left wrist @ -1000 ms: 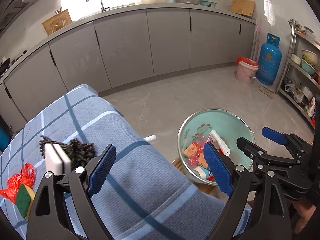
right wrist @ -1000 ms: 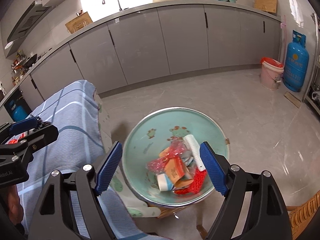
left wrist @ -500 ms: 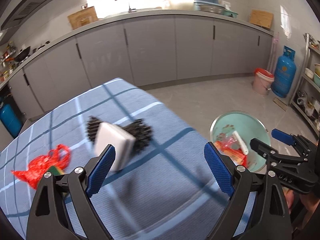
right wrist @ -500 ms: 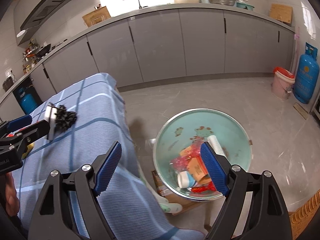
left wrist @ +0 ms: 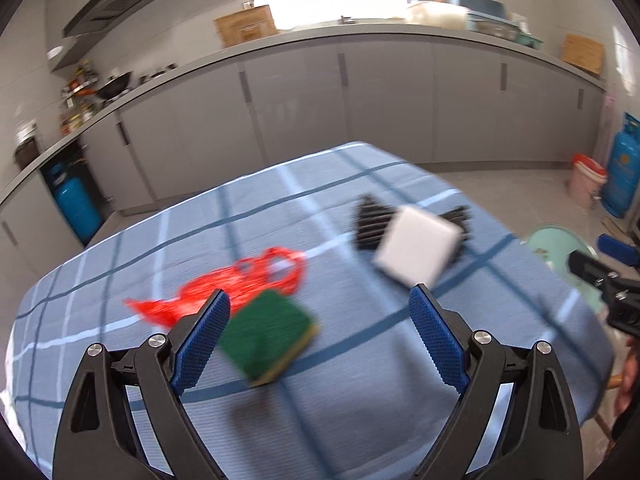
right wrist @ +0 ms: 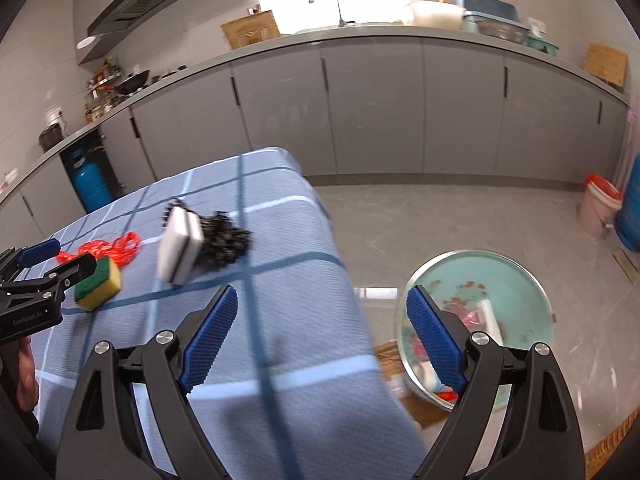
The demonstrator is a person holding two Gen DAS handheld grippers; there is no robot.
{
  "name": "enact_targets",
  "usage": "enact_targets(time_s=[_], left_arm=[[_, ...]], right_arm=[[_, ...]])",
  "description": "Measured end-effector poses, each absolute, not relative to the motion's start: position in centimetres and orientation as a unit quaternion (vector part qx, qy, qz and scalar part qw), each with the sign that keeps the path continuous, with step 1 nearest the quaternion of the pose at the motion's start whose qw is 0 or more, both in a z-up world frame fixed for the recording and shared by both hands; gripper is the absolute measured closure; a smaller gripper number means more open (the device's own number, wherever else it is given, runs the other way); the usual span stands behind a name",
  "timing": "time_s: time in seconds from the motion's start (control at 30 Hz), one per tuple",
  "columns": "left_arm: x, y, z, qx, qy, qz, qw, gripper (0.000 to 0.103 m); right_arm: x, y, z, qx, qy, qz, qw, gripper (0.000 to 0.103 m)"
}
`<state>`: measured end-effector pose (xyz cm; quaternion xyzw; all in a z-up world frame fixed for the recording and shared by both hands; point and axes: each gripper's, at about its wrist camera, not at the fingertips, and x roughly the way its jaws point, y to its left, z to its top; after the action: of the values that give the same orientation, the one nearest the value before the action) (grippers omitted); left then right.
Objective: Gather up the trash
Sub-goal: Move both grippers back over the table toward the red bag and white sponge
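Note:
On the blue checked tablecloth [left wrist: 360, 380] lie a green and yellow sponge [left wrist: 268, 336], a red net bag [left wrist: 236, 284], a white sponge [left wrist: 418, 250] and a black tangled scrap [left wrist: 370, 220]. My left gripper [left wrist: 318, 340] is open and empty, just above the green sponge. My right gripper [right wrist: 320, 338] is open and empty over the table's right edge. The teal basin [right wrist: 516, 280] on the floor holds several trash pieces. The green sponge [right wrist: 98, 278], white sponge [right wrist: 180, 246] and black scrap [right wrist: 226, 240] also show in the right wrist view.
Grey kitchen cabinets [right wrist: 372, 108] run along the back wall. A blue gas bottle [left wrist: 622, 168] and a pink bucket [left wrist: 586, 178] stand at the right. Another blue bottle [right wrist: 90, 184] stands under the counter at left. The floor around the basin is grey tile.
Both grippers have swung left from the basin toward the table. The left gripper now sits over the green sponge and red net. Both stay open.

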<state>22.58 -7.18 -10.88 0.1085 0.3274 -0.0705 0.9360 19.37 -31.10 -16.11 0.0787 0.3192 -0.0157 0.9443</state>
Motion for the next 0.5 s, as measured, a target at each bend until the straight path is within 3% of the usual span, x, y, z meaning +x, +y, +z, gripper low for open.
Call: enact_targets(time_s=[0.5], left_arm=[[25.3, 4.2, -11.0, 0.047, 0.344, 0.034, 0.937, 0.014]], right_arm=[[23.4, -21.5, -14.5, -0.007, 0.310, 0.051, 0.949, 0.013]])
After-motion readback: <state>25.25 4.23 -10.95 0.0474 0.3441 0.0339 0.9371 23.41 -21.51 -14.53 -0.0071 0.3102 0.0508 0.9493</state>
